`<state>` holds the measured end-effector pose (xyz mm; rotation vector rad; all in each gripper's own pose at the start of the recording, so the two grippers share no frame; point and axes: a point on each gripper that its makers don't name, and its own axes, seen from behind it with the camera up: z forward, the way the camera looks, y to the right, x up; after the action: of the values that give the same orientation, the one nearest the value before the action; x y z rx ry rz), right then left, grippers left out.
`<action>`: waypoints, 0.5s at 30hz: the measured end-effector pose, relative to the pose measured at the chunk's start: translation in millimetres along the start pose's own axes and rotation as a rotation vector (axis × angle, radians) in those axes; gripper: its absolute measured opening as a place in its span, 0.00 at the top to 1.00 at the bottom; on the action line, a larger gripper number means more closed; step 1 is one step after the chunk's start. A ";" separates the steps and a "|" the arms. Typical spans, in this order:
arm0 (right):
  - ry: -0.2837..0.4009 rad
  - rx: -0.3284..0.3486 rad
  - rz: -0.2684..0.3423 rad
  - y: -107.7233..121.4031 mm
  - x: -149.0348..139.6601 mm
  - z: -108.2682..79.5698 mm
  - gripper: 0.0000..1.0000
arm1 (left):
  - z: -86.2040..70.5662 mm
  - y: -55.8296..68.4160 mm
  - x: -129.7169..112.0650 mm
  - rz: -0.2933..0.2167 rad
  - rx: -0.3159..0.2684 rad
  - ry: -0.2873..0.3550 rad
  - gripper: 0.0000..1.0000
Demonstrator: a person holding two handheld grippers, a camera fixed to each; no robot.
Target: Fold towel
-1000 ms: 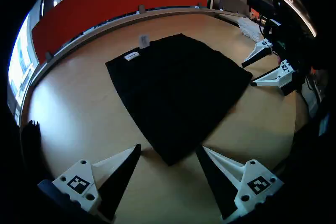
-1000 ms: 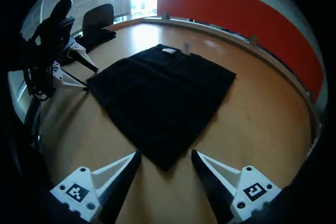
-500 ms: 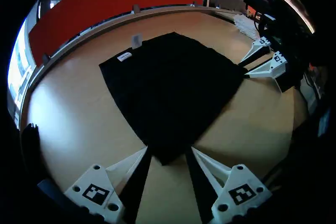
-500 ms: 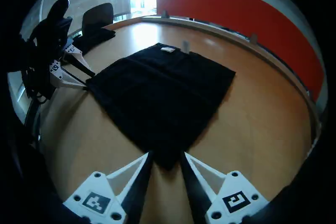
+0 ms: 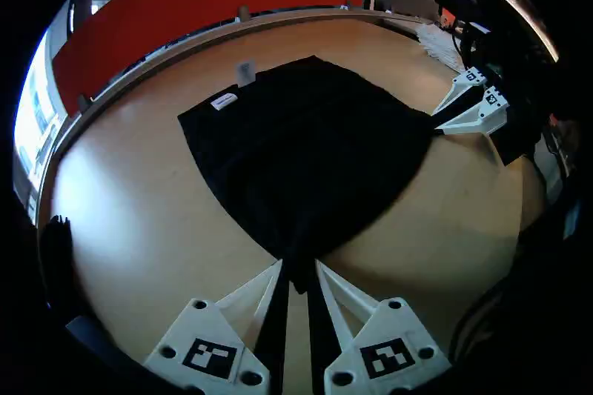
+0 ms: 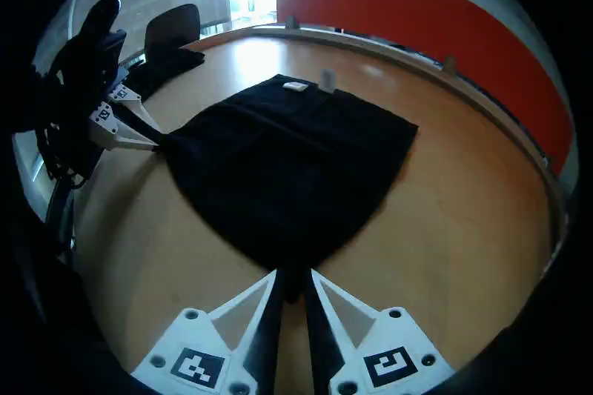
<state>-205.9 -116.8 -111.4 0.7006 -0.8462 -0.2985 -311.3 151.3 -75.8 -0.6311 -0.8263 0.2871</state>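
A black towel lies spread flat on the wooden table, with a small white label near its far edge. My left gripper is shut on the towel's near corner, and the cloth bunches between its fingers. In the right gripper view the same towel shows, and my right gripper is shut on the corner nearest to it. Each view also catches the other gripper pinching a side corner: the right one and the left one.
A red partition runs along the table's curved far edge. A small grey tag stands just past the towel. Dark chairs sit by the bright window. A pale cloth pile lies at the far right.
Both grippers went from open and short of the towel to shut on its corners. The cloth now puckers at each pinched corner.
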 end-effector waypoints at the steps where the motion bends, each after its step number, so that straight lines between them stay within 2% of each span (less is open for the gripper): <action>1: -0.002 0.002 0.001 -0.8 -0.5 -0.5 0.83 | -0.1 0.2 0.2 -0.001 0.001 -0.001 0.86; 8: 0.005 0.000 0.002 -3.4 0.1 -6.1 0.84 | -1.7 1.6 1.9 -0.020 -0.002 -0.006 0.87; 15: 0.018 -0.009 0.020 -3.8 8.1 -19.2 0.84 | -15.2 4.5 12.1 -0.030 -0.007 0.008 0.87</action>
<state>-185.9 -115.2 -118.0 0.6858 -0.8337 -0.2778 -291.9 154.3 -79.1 -0.6253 -0.8282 0.2547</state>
